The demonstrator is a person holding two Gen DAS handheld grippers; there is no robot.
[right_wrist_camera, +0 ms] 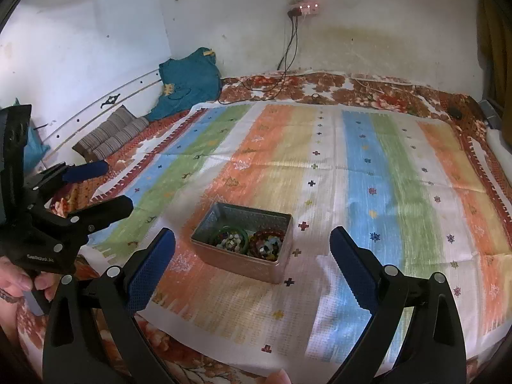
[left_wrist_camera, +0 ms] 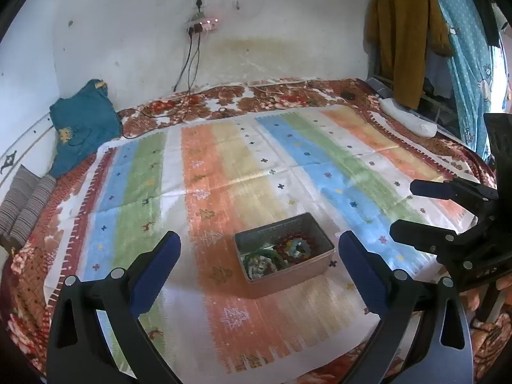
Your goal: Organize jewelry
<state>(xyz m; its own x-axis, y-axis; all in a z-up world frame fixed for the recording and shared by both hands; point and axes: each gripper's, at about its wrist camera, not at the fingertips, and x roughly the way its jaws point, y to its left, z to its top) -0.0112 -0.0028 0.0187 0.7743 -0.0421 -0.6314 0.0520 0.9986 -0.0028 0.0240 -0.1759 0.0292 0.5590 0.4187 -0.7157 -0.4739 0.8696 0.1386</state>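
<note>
A small rectangular metal tin (left_wrist_camera: pixel 323 257) sits on the striped mat, filled with jewelry: dark red bead bangles (left_wrist_camera: pixel 289 243), green bangles (right_wrist_camera: pixel 238 233) and mixed pieces. In the right wrist view the tin (right_wrist_camera: pixel 262 270) lies just ahead between the fingers. My left gripper (left_wrist_camera: pixel 259 246) is open and empty, hovering above and in front of the tin. My right gripper (right_wrist_camera: pixel 252 243) is open and empty too, at about the same distance. Each gripper shows at the side of the other's view: the right one (left_wrist_camera: pixel 416 206) and the left one (right_wrist_camera: pixel 108 188).
A striped multicolour mat (left_wrist_camera: pixel 224 172) covers a floral bedspread (left_wrist_camera: pixel 275 92). A teal garment (left_wrist_camera: pixel 83 124) and striped cushions (left_wrist_camera: pixel 25 201) lie at the far left by the wall. Charger cables (left_wrist_camera: pixel 188 73) hang from a wall socket. Clothes (left_wrist_camera: pixel 406 32) hang at the right.
</note>
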